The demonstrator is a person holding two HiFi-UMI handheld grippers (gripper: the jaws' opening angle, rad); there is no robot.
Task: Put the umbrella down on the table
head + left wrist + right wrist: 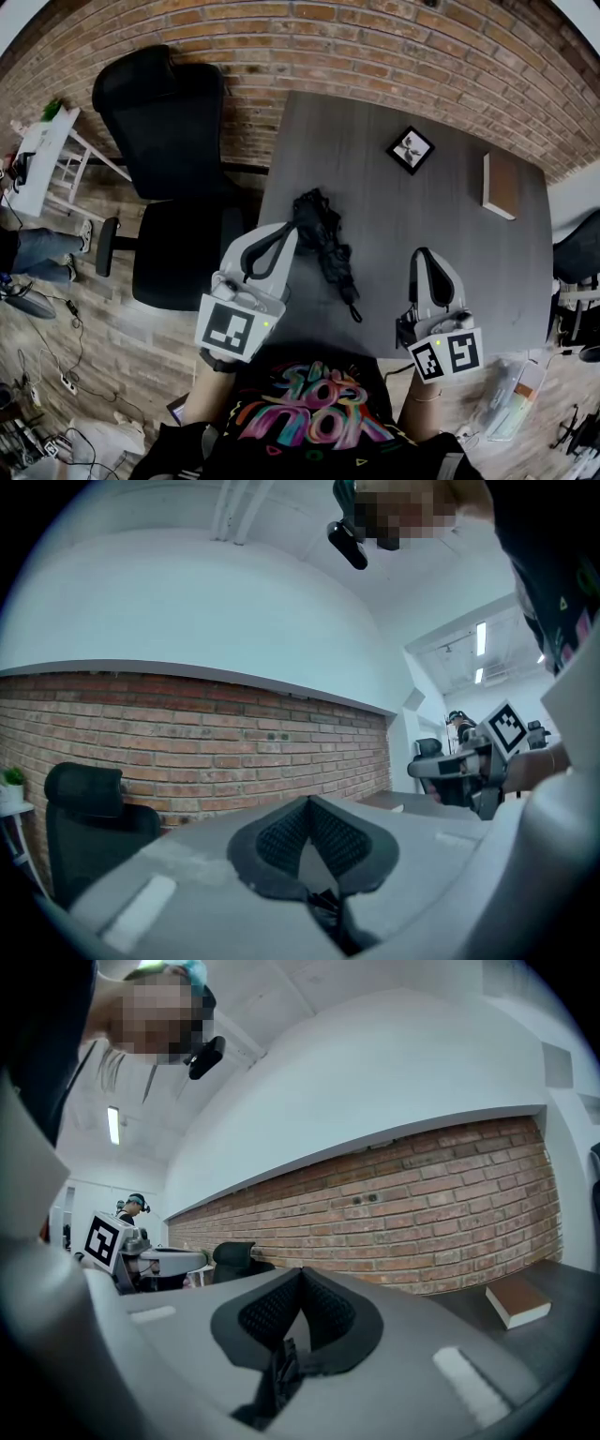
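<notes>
Just beside left tool [292, 229]: umbrella [328, 248]

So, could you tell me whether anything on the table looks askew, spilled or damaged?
Nothing spilled or broken. The folded black umbrella lies slantwise on the table, its fabric loosely bunched, and the small framed picture sits turned cornerwise to the table's edges.
</notes>
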